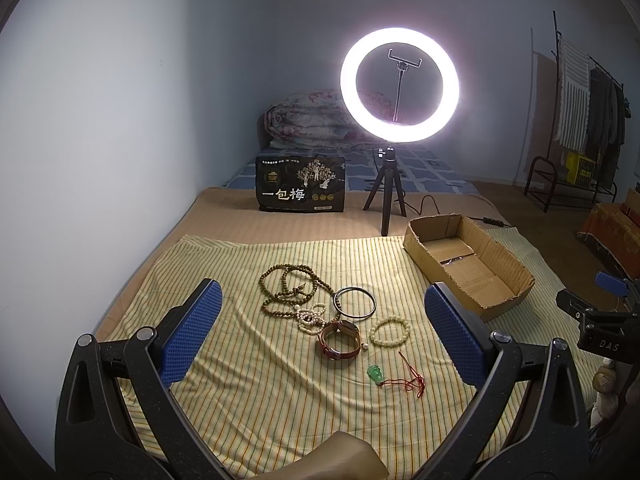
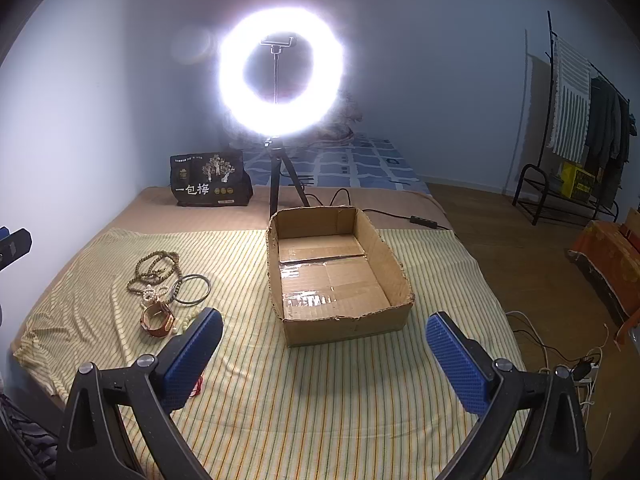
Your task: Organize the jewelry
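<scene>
A striped yellow cloth (image 1: 248, 392) covers the near part of a bed, and the jewelry lies in a loose cluster on it. Farthest left is a long string of brown wooden beads (image 1: 290, 290), coiled in several loops. Touching its lower edge is a small heap of white pearl beads (image 1: 310, 317). Just right of the wooden beads lies a thin dark bangle (image 1: 355, 304), flat on the cloth. Below it stands a brown leather watch (image 1: 339, 339) on its side, its strap curled into a ring. To the right of the watch sits a pale bead bracelet (image 1: 389, 331), apart from the bangle. Nearest the camera is a green pendant (image 1: 374, 373) on a red cord (image 1: 408, 380).

The left gripper (image 1: 322, 332) hangs above this cluster with its blue-padded fingers (image 1: 192, 332) spread wide, holding nothing.

Further right, a shallow cardboard box (image 2: 400, 268) rests on the cloth with its top open; only tape shows on its floor. The right gripper (image 2: 324, 354) hovers in front of the box, its fingers equally wide apart and holding nothing.

Behind, a lit ring light (image 1: 400, 88) stands on a small tripod, with a black snack bag (image 1: 301, 184) to its left. A clothes rack (image 2: 580, 120) stands by the far right wall.
</scene>
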The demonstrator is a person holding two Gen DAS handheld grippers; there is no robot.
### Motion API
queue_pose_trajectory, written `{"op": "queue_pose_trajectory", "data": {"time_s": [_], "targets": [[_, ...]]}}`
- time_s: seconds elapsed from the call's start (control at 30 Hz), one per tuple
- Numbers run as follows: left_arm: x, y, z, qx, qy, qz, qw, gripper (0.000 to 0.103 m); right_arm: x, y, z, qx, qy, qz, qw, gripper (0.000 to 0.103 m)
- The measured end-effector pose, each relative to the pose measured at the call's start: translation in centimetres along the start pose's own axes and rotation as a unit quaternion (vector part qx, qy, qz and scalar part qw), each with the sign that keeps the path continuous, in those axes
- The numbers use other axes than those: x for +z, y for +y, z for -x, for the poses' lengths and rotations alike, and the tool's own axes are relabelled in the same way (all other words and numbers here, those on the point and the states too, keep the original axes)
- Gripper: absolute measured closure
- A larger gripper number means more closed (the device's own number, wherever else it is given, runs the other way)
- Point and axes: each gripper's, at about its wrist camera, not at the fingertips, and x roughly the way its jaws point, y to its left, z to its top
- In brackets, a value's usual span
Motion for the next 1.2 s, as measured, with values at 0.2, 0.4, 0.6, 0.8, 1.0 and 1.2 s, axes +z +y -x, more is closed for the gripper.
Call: {"op": "queue_pose_trajectory", "data": {"time_s": [0.2, 0.4, 0.6, 0.8, 1.0, 1.2], "targets": [[-0.4, 0.1, -0.2, 0.002, 0.003, 0.005, 1.0000, 0.000, -0.1, 0.1, 0.0, -0.001, 0.000, 0.000, 1.000, 0.000], [-0.3, 1.0, -0.6, 0.009, 0.007, 0.009, 0.9999, 0.000, -0.1, 0.2, -0.1, 0.002, -0.001, 0.006, 1.000, 0.000], [0.0, 2.4, -1.8, 0.011, 0.029, 0.024, 0.9992, 0.000, -0.1, 0.3, -0.3, 0.014, 0.005, 0.013, 1.000, 0.000], [0.3, 3.3, -3.7, 0.010, 0.060, 0.032, 0.9977, 0.000, 0.2, 1.5, -1.3, 0.034, 0.012, 0.038, 0.999, 0.000], [0.2, 3.1, -5.9, 0.014, 0.089, 0.016, 0.9958, 0.000, 0.0, 3.7, -3.2, 0.097, 0.031, 0.076, 0.992, 0.000], [-0.2, 3.4, -8.9, 0.011, 0.133, 0.011, 0.9910, 0.016, -0.3, 5.9, -5.4, 0.137, 0.064, 0.096, 0.984, 0.001]]}}
